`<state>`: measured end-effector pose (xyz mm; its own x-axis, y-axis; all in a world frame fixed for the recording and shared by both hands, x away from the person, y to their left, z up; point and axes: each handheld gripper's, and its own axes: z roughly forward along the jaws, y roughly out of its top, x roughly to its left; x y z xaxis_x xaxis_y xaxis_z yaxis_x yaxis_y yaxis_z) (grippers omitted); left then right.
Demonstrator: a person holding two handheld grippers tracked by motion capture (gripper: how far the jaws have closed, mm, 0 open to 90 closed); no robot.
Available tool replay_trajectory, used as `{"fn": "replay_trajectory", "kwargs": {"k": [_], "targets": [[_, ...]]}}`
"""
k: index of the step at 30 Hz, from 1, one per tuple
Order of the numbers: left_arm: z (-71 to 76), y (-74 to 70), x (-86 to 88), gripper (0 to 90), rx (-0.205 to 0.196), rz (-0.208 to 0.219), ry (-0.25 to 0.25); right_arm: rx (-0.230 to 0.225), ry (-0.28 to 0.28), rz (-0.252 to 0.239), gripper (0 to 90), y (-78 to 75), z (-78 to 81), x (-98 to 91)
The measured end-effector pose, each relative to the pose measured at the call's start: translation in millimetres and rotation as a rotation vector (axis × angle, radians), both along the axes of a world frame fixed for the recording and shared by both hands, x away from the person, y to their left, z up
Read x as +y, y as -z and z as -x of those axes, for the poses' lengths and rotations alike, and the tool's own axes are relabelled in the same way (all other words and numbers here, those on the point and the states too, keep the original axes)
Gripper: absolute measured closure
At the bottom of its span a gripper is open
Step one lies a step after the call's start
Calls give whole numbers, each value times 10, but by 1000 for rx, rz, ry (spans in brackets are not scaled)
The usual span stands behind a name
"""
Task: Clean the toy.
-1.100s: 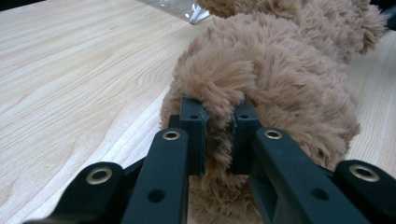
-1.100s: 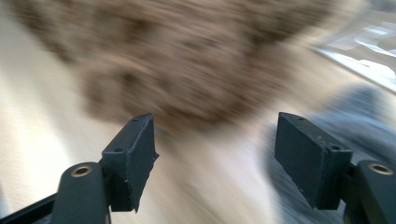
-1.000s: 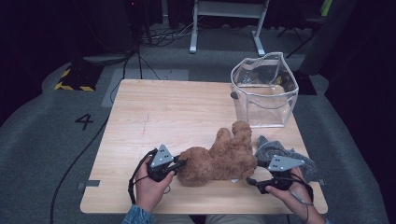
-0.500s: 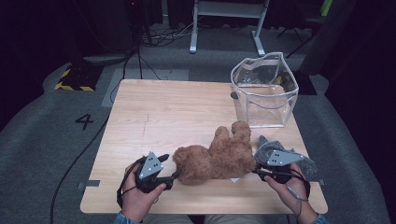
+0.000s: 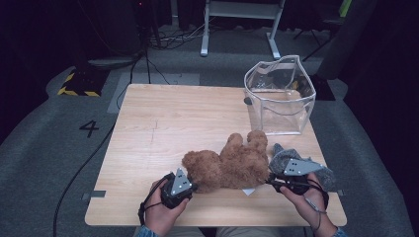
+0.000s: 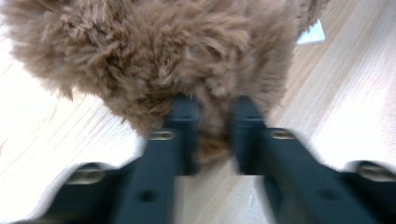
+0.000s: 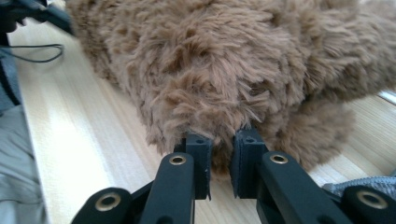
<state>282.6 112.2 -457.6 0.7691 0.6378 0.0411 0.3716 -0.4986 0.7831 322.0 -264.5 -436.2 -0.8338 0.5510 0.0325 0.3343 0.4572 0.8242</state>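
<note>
Two grippers, left gripper [image 5: 190, 185] and right gripper [image 5: 273, 180], pinch the teddy bear [image 5: 230, 165]

We see a wooden table [image 5: 163, 128] on grey carpet [image 5: 44, 163]. Left of the table: a "4" [image 5: 89, 128] and hazard tape [image 5: 76, 91]. Behind it: a white frame [image 5: 239, 22], in darkness.

A brown teddy bear [image 5: 232, 165] lies near the front edge of the wooden table [image 5: 163, 128], with the left gripper [image 5: 190, 186] at its head end and the right gripper [image 5: 272, 181] at its other end. Grey cloth [image 5: 279, 157] lies beside the right gripper, and a clear plastic bag [image 5: 280, 96] stands behind the bear.
</note>
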Motion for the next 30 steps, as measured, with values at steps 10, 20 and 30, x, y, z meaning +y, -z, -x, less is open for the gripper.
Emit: {"fn": "replay_trajectory", "kwargs": {"k": [10,20,30], "targets": [[267,-497,132,841,110,97,156,77,1,-30,796,-481,343,-55],[100,-382,178,817,205,78,71,204,7,-77,706,-478,246,-15],[-127,-199,315,502,39,207,-110,45,118,-132,551,-263,-157,69]]}}
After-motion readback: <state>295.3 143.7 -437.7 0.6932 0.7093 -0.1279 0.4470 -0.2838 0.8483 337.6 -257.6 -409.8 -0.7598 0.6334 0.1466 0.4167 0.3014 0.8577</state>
